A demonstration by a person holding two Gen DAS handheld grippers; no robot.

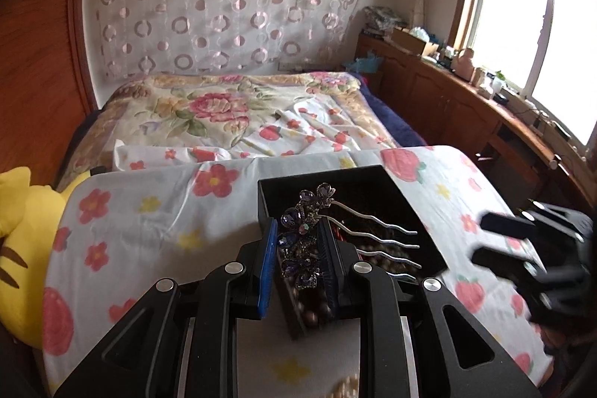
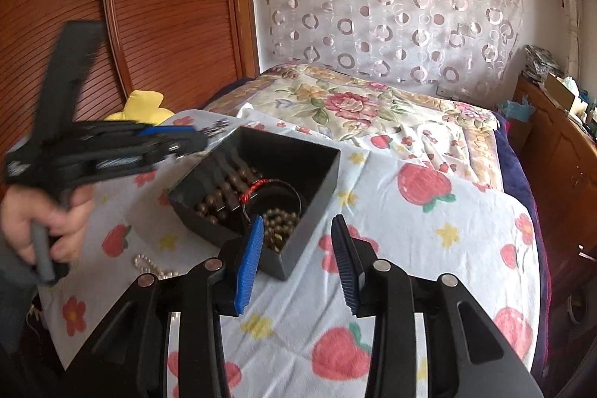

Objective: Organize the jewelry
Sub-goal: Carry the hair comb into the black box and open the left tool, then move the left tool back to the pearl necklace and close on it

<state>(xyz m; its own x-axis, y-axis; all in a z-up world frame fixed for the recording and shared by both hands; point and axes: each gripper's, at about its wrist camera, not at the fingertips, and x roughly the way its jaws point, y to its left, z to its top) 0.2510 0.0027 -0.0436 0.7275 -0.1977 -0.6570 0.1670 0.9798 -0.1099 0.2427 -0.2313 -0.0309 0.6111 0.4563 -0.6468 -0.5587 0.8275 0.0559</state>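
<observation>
Purple rhinestones mark the hair comb (image 1: pixel 303 241), clamped by its flower head between the blue pads of the left gripper (image 1: pixel 298 262), silver prongs pointing right above the black box (image 1: pixel 377 181). The box sits on a fruit-print cloth (image 2: pixel 429 230) and holds brown bead bracelets (image 2: pixel 220 194). The right gripper (image 2: pixel 294 262) stands with its jaws parted and empty, just beside the box's near corner. A pearl strand (image 2: pixel 149 265) lies on the cloth.

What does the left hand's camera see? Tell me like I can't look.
The left gripper pinches a purple jeweled hair comb above a black box of brown beads. The box sits on a flowery cloth, with a bed behind.
</observation>
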